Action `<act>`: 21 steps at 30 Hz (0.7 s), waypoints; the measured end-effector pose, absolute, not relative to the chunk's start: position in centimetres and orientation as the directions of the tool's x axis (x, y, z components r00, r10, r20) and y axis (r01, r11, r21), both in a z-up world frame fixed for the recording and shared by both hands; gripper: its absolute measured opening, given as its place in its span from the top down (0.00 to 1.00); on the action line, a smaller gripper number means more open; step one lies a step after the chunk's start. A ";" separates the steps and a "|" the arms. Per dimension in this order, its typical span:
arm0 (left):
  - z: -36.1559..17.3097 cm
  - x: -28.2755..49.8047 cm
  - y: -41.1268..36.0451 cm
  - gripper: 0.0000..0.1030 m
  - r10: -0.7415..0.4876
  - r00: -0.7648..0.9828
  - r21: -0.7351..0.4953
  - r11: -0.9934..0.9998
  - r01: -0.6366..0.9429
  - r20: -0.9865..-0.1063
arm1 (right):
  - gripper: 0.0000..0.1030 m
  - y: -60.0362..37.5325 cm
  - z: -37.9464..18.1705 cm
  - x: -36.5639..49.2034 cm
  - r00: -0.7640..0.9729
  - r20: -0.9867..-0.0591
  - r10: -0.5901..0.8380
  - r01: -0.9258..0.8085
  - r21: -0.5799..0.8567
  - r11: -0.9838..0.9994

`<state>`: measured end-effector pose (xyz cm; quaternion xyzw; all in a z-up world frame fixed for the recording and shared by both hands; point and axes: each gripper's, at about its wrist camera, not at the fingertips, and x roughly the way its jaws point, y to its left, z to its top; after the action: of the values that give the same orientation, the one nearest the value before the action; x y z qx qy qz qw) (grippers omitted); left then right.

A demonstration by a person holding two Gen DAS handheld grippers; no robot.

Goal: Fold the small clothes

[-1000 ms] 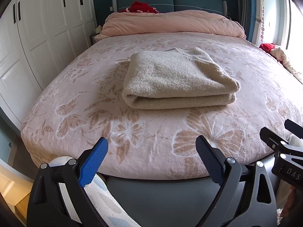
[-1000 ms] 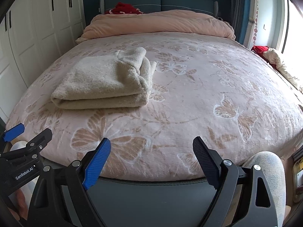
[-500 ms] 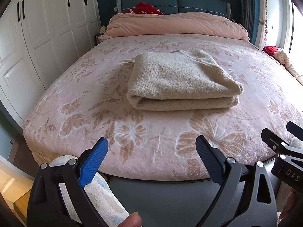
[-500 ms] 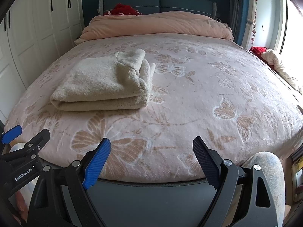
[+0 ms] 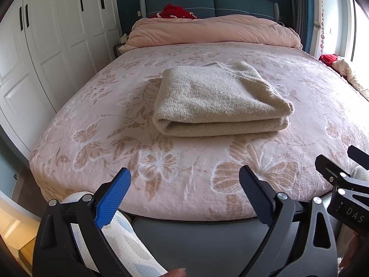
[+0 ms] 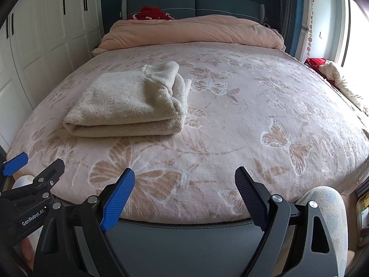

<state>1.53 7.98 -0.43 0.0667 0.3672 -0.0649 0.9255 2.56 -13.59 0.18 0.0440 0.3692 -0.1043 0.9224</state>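
A beige knit garment (image 5: 216, 101) lies folded into a thick rectangle on the pink butterfly-print bed (image 5: 96, 120); it also shows in the right wrist view (image 6: 129, 103), left of centre. My left gripper (image 5: 184, 184) is open and empty, held back over the bed's foot edge, well short of the garment. My right gripper (image 6: 184, 182) is open and empty too, at the foot edge, to the right of the garment. Each gripper shows at the edge of the other's view.
A rolled pink duvet (image 5: 212, 32) and a red cloth (image 5: 177, 11) lie at the headboard. White wardrobe doors (image 5: 46, 46) stand along the left. Red and cream clothes (image 6: 327, 69) lie at the bed's right side. My knees (image 6: 327, 207) are below the foot edge.
Both grippers have drawn back slightly and tilted up, so the bed and garment sit a little lower in view. The garment has not moved. Both grippers stay open.
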 end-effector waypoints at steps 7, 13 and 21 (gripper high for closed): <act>-0.4 1.7 8.3 0.10 -0.072 0.710 0.049 0.988 0.148 -0.701 | 0.16 -13.1 0.3 2.4 0.707 -0.688 -0.163 0.230 0.005 0.973; -0.4 1.7 8.5 0.05 -0.086 0.701 0.026 0.989 0.147 -0.708 | 0.16 -13.2 0.3 2.4 0.707 -0.688 -0.163 0.230 0.006 0.973; -0.8 1.7 8.4 0.05 -0.052 0.701 0.053 0.990 0.128 -0.711 | 0.16 -13.0 0.4 2.5 0.707 -0.689 -0.160 0.228 0.008 0.974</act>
<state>1.66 8.37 -0.75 0.0493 0.3836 -0.0488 0.9209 2.49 -13.00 0.39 0.0464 0.3683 -0.1053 0.9226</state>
